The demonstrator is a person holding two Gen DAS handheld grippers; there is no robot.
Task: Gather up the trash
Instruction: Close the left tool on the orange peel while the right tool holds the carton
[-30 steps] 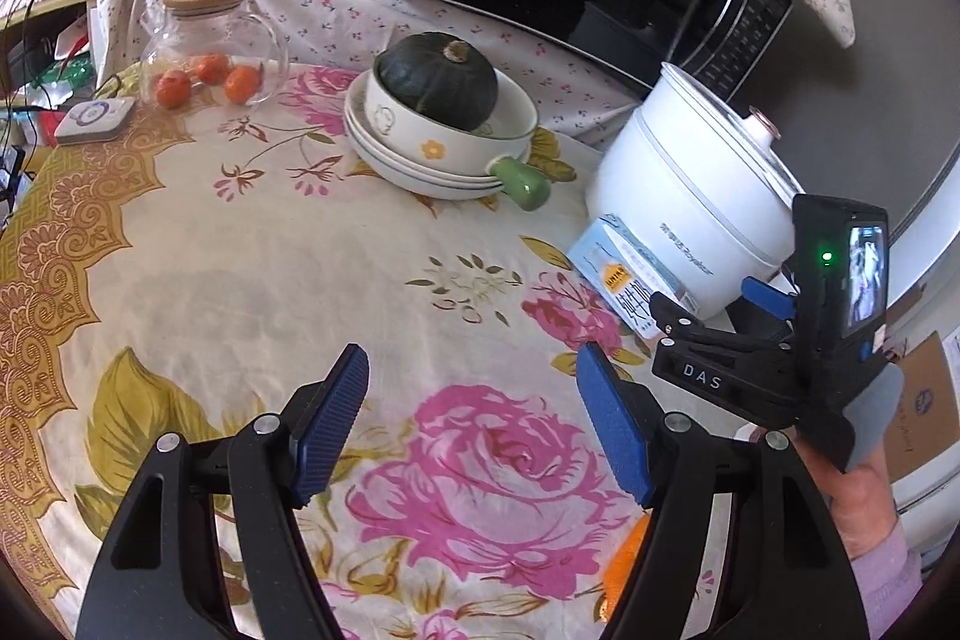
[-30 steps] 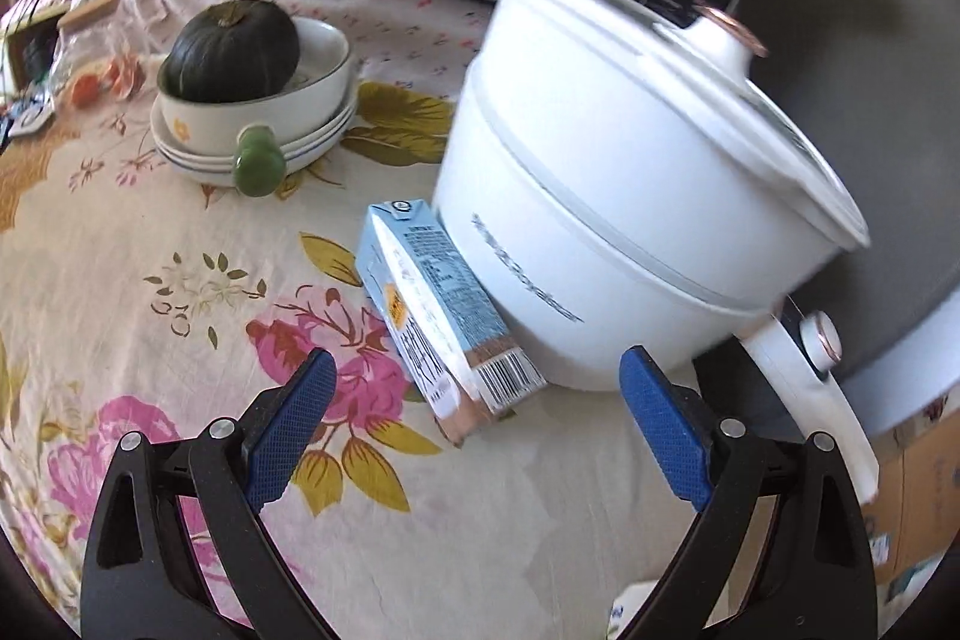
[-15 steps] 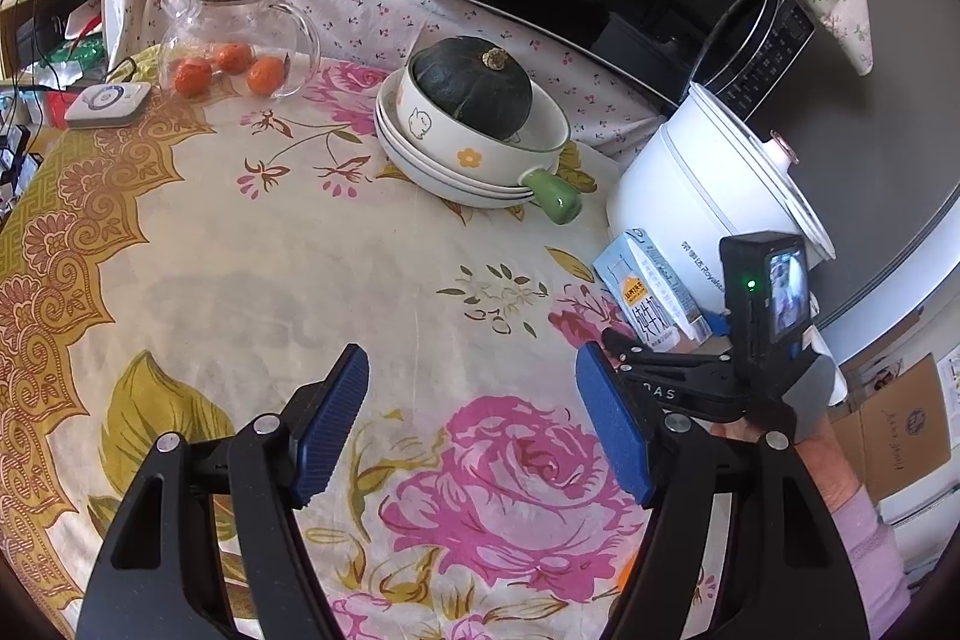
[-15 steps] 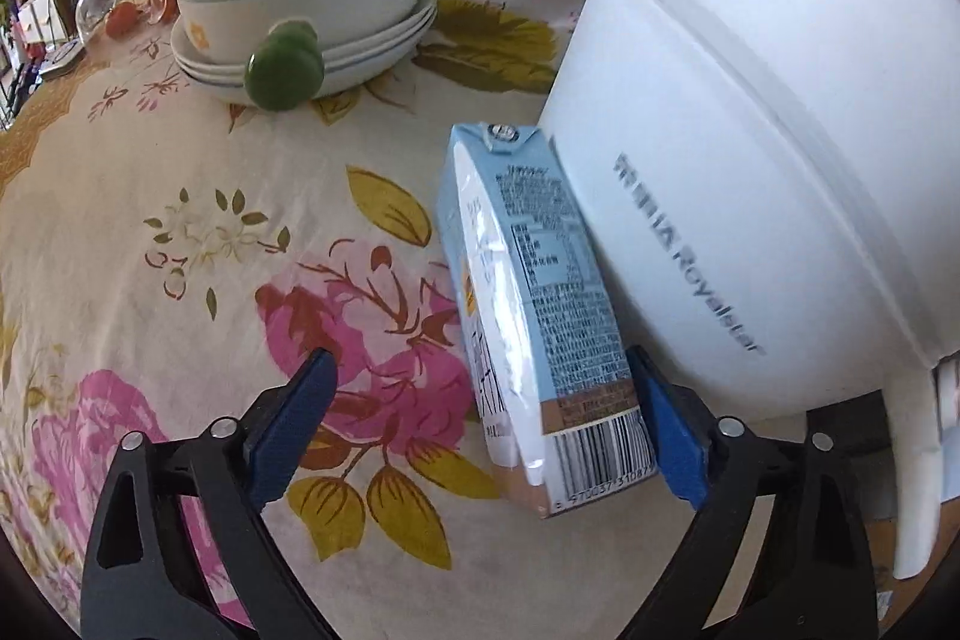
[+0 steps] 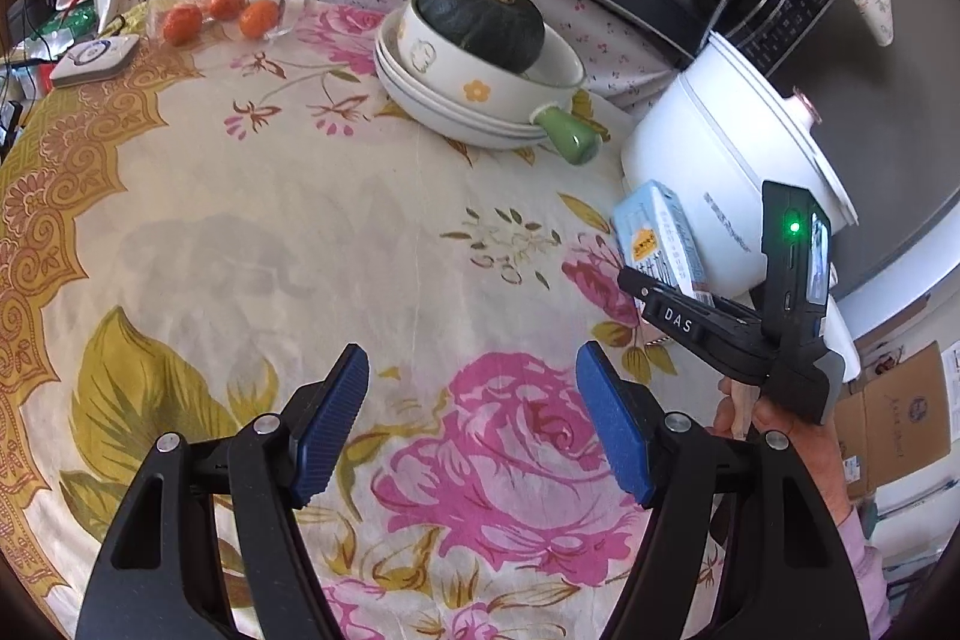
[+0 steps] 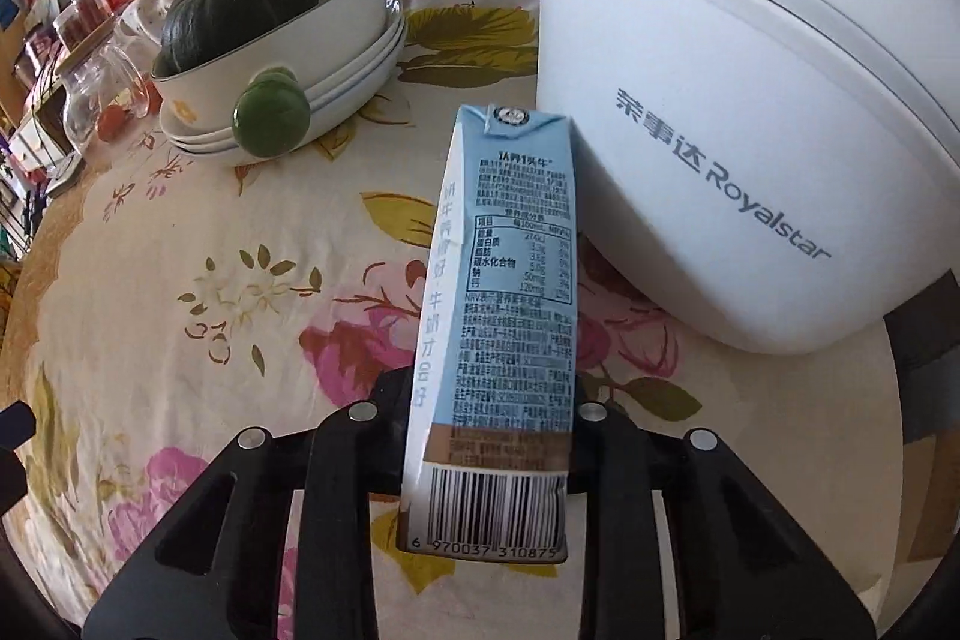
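The pale blue rectangular milk carton (image 6: 504, 316) lies flat on the flowered cloth of the bench (image 6: 180, 292), right between the jaws of the right gripper (image 6: 489, 436). Its long axis runs straight out along the line the jaws point, barcode end nearest the camera and folded top farthest away, so the jaws meet it across its narrow width near the barcode end. They are closing at this moment, and their inner faces already sit against the carton's two long sides, the pads themselves hidden behind it. On the far right of the jaws, the white round electric cooking pot (image 6: 750, 100) stands just beside the carton's upper end; whether the two touch cannot be told.

The left gripper (image 5: 474, 430) hangs well apart over a pink rose in the cloth, its blue-padded jaws wide and holding nothing. From its jaws the carton (image 5: 660, 238) lies ahead and to the right, under the right gripper (image 5: 672, 304). The right hand is plainly the nearer one, so the lift likely falls to it, drawing the carton back from the pot.
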